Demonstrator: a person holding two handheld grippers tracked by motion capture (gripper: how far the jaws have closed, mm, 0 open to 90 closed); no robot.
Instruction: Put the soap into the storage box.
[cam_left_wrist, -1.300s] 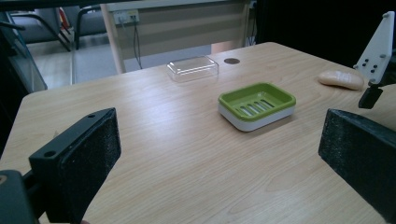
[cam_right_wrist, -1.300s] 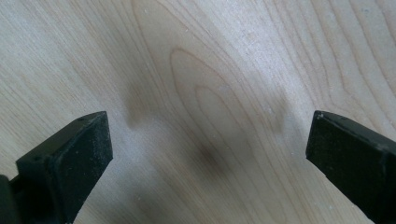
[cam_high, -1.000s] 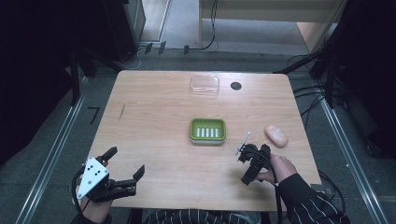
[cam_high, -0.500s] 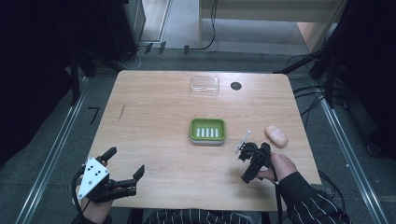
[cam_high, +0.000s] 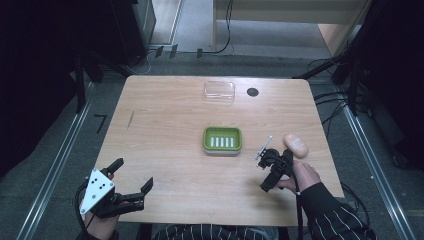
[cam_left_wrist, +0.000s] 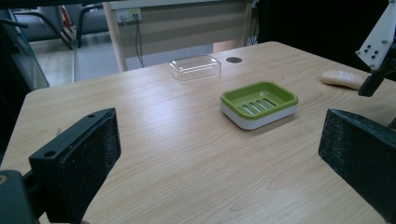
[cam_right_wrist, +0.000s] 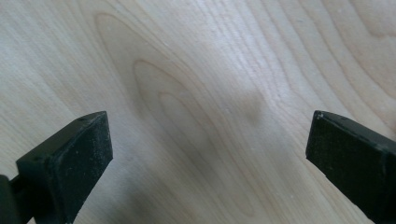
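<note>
A green soap dish (cam_high: 222, 140) with a white base sits mid-table, also seen as the green soap dish (cam_left_wrist: 259, 102). A pale bar of soap (cam_high: 295, 145) lies to its right on the wood. My right gripper (cam_high: 270, 171) hovers just left of the soap and right of the dish, tipped down toward the table. In its own view my right gripper (cam_right_wrist: 205, 154) is open wide over bare wood. My left gripper (cam_high: 131, 176) is at the table's near left corner. Seen in its own view, my left gripper (cam_left_wrist: 217, 163) is open and holds nothing, facing the dish.
A clear plastic lid (cam_high: 219, 91) lies at the table's far edge, with a small black disc (cam_high: 252, 92) beside it. The wooden table (cam_high: 165, 130) is bare on its left half. Dark floor, metal rails and cables surround it.
My right gripper has edged a little farther up the table, closer to the soap. The left gripper, dish, soap and lid have not moved.
</note>
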